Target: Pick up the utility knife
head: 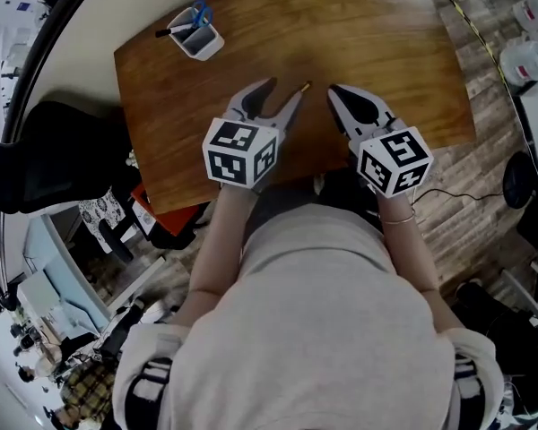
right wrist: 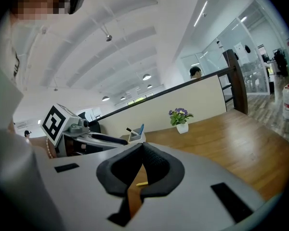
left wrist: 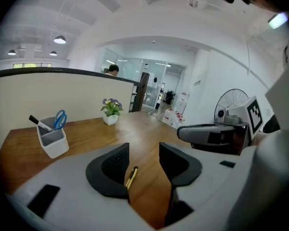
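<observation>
Utility knife (left wrist: 131, 176) — where does it lie? asks the first.

Flat on the wooden table (head: 386, 52), answers the second. It is slim and yellow with a dark tip. In the left gripper view it shows in the gap between the jaws, close by the jaw at that view's left.

And from the head view?

Only its tip (head: 305, 86) shows there, just off the end of the left gripper (head: 285, 90), between the two grippers.

How do the left gripper's (left wrist: 142, 150) jaws stand?

Spread well apart. Neither pad presses on the knife.

And the right gripper (right wrist: 140, 146)?

Its jaws meet at the tips with nothing clamped between them. In the head view it (head: 334, 92) sits just beside the left one, over the near part of the table.

What else stands on the table?

A white pen holder (left wrist: 53, 141) with blue scissors (left wrist: 60, 119) and a marker in it, well apart from the knife, toward the far left. A small potted plant (left wrist: 111, 110) stands at the far edge.
</observation>
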Demonstrator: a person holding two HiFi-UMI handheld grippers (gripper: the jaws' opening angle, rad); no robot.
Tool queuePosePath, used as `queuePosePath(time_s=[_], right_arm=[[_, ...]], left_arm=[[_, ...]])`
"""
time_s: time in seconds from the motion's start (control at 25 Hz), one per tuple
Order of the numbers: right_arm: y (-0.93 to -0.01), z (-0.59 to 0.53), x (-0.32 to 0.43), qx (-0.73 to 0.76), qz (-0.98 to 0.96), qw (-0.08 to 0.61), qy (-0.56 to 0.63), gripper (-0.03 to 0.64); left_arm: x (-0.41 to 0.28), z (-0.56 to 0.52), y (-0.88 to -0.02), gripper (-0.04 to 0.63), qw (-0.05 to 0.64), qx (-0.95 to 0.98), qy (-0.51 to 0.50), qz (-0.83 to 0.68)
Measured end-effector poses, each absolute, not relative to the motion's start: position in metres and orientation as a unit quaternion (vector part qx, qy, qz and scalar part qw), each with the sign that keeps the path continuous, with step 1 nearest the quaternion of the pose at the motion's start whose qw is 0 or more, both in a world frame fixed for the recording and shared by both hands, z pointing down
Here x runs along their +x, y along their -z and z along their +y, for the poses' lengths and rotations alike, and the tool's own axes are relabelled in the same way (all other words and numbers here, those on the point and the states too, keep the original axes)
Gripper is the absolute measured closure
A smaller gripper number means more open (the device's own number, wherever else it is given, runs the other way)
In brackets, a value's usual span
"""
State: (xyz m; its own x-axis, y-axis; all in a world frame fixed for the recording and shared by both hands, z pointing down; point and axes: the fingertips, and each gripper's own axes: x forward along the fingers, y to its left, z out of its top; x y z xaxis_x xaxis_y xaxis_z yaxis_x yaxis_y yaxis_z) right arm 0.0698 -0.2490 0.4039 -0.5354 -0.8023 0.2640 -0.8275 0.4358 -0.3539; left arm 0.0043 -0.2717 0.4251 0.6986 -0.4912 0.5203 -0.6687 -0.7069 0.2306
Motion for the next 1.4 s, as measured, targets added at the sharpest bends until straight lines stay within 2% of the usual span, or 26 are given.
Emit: queuePosePath(time_s=[0.68, 1.4], right_arm=[[-0.452, -0.254, 0.081, 0.508, -0.813, 0.052, -0.279, 0.606], [-0.509, -0.251, 0.094, 0.51, -0.786, 0.069, -0.343, 0.606]], left_arm=[[0.02, -0.282, -0.499, 0.388, 0.205, 0.889, -0.324, -0.252], [0.038, -0.295, -0.583, 0.435, 0.179, 0.865, -0.431, -0.183]])
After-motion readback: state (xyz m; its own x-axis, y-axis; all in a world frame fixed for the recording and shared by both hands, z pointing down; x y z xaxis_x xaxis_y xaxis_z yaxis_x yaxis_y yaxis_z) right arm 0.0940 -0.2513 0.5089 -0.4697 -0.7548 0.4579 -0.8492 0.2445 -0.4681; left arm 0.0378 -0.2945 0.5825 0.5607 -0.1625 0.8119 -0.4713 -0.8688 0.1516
